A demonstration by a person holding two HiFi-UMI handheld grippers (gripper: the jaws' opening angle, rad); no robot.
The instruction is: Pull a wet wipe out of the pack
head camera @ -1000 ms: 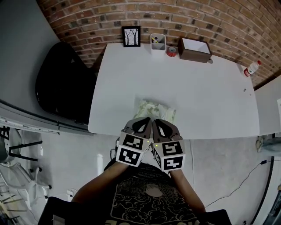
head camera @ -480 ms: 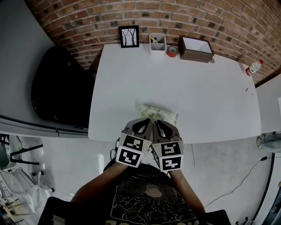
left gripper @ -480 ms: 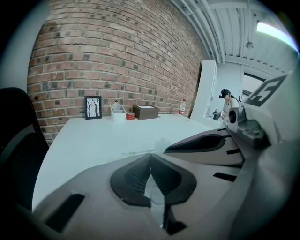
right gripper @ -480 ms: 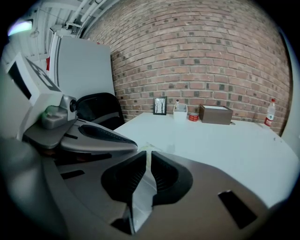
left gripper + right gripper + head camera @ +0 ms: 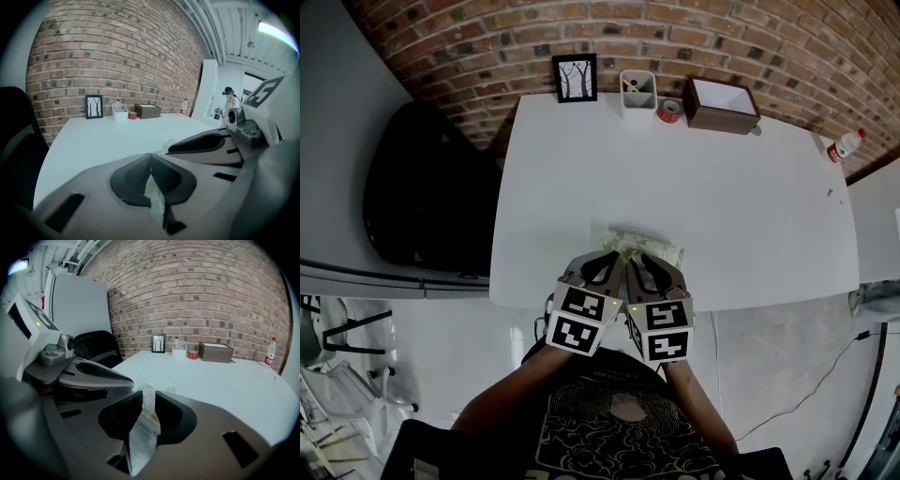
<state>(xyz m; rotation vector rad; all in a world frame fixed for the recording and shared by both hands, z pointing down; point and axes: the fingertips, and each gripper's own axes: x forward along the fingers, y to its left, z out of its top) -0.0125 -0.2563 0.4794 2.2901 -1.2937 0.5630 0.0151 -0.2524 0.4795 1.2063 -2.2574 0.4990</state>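
Right gripper (image 5: 149, 398) jaws have parted slightly since the earlier frame and now stand narrowly spread, framing the wipe pack (image 5: 656, 249). Left gripper (image 5: 150, 157) jaws meet at the tips. The pack lies lower centre, near the table (image 5: 703, 178) edge. It is probably light, soft and slippery: pin the pack and pinch only the wipe.

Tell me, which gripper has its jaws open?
The right gripper: its jaws stand slightly apart, while the left gripper has them touching at the tips.

Bright even light, fisheye edges
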